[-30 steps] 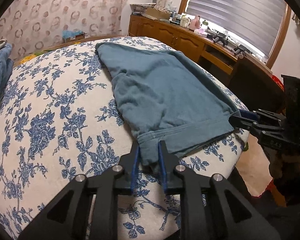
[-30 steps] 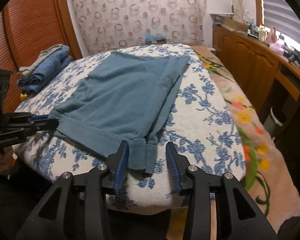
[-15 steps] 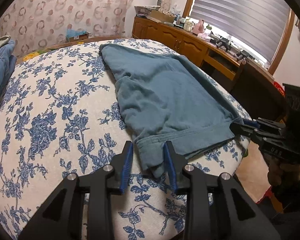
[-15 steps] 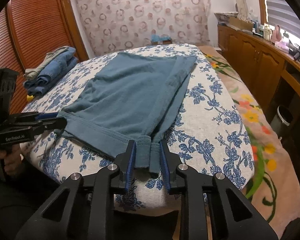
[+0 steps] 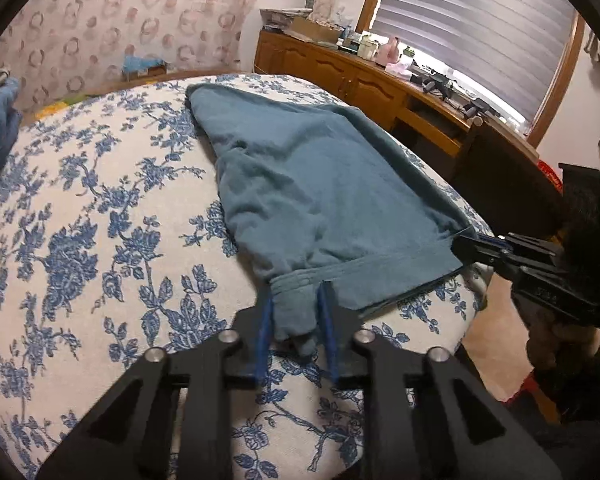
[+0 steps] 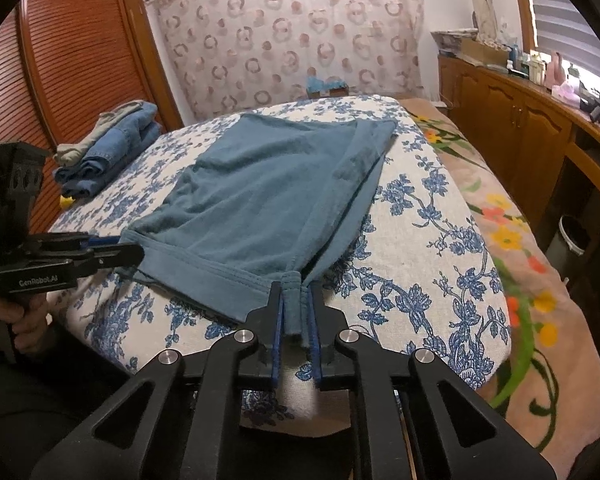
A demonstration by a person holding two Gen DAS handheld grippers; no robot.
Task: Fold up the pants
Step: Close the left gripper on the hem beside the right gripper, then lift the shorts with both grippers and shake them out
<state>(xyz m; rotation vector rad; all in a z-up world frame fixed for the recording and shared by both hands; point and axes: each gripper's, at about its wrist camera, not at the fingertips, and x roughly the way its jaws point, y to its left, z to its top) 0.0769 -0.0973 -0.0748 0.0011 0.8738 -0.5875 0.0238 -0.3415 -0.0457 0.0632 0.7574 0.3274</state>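
Observation:
Teal pants point(image 5: 320, 188) lie on the floral bed, folded lengthwise, with the waistband at the near edge. My left gripper point(image 5: 294, 300) has its blue pads around the waistband's left corner, closed onto the bunched cloth. My right gripper point(image 6: 294, 294) is shut on the waistband's right corner. The pants also show in the right wrist view point(image 6: 268, 200). Each gripper shows in the other's view, the right one point(image 5: 466, 246) at the right and the left one point(image 6: 128, 250) at the left, both pinching the waistband. The waistband is lifted slightly off the bed.
The bed point(image 5: 80, 220) has a blue floral cover. A stack of folded jeans point(image 6: 108, 152) lies at its far left. A wooden cabinet point(image 6: 520, 120) runs along the right, with a bin point(image 6: 572, 236) on the floor. A peach floral blanket point(image 6: 512, 240) covers the bed's right side.
Both grippers closed onto the waistband corners: the right one went from open to shut, the left one re-gripped. The waistband edge now lifts a little and the cloth pulls taut.

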